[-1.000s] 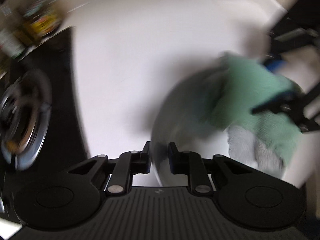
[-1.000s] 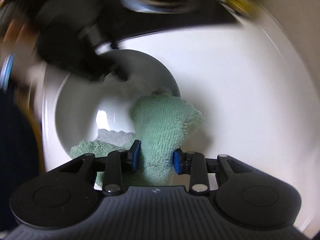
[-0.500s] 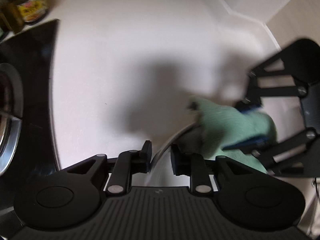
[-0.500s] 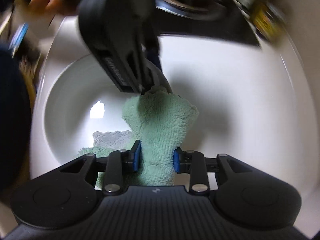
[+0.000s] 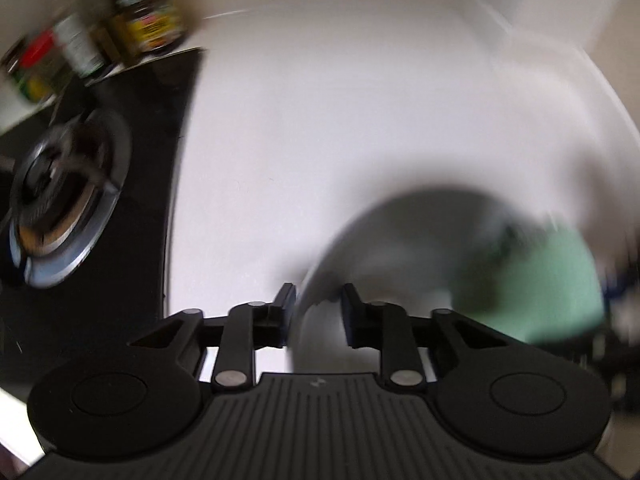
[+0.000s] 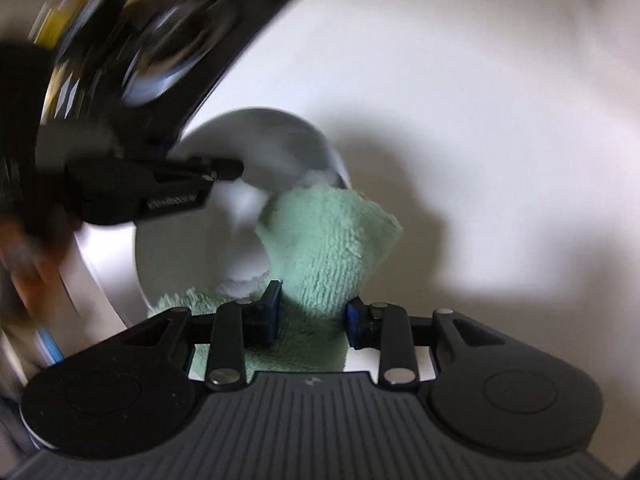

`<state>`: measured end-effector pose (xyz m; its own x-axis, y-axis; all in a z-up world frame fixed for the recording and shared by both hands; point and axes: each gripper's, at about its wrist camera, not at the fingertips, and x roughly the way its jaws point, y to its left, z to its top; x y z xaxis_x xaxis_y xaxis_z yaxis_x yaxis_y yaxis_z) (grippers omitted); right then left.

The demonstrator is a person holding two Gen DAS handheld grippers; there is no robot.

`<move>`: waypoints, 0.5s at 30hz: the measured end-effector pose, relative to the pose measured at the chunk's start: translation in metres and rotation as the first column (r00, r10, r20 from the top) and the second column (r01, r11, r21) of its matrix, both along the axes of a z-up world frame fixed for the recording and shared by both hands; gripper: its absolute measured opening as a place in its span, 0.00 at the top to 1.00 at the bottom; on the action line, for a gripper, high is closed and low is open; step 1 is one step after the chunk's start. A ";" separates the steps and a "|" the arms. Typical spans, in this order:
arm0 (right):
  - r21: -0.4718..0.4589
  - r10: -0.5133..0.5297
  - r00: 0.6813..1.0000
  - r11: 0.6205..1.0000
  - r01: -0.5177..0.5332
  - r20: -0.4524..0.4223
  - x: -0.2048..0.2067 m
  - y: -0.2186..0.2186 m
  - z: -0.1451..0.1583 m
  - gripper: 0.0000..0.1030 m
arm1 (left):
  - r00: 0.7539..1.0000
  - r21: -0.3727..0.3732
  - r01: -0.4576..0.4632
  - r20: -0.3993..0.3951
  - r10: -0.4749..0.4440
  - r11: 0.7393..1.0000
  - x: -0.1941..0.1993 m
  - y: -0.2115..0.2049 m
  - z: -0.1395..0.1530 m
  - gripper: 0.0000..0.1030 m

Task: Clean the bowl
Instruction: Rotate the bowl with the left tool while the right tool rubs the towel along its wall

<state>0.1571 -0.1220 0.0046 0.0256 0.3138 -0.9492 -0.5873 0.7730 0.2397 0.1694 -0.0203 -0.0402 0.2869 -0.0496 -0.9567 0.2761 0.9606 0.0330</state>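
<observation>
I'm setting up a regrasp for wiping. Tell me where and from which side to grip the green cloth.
Grip the green cloth at its bunched lower part, where the right gripper pinches it now, coming from the near side. That leaves the loose, wider upper flap free to press into the bowl, whose rim the left gripper straddles.

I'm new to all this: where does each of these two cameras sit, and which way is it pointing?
Left wrist view: rides on the left gripper, looking forward along its fingers at the white bowl whose rim they pinch; stove burner and jars to the left.
Right wrist view: rides on the right gripper, looking along its fingers at the green cloth it holds against the bowl; the left gripper shows opposite.
Shared: bowl, cloth, white counter, burner.
</observation>
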 end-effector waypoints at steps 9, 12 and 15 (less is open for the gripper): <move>-0.295 0.814 0.567 0.576 -0.762 0.123 0.015 0.041 0.008 0.72 | 0.941 -0.033 0.331 -0.065 -0.332 0.943 0.043 -0.031 0.008 0.82; -0.319 0.865 0.487 0.499 -0.806 0.121 0.018 0.038 0.011 0.72 | 0.953 -0.153 0.256 -0.124 -0.276 0.955 0.062 -0.019 0.000 0.81; -0.317 0.830 0.539 0.554 -0.770 0.142 0.017 0.041 0.000 0.72 | 0.974 -0.206 0.177 -0.106 -0.202 0.962 0.060 -0.008 -0.004 0.76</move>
<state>0.1744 -0.0811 0.0048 0.0964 0.1366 -0.9859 -0.9936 -0.0449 -0.1033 0.2291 -0.0283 -0.0441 0.1331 -0.2794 -0.9509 0.4436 0.8748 -0.1949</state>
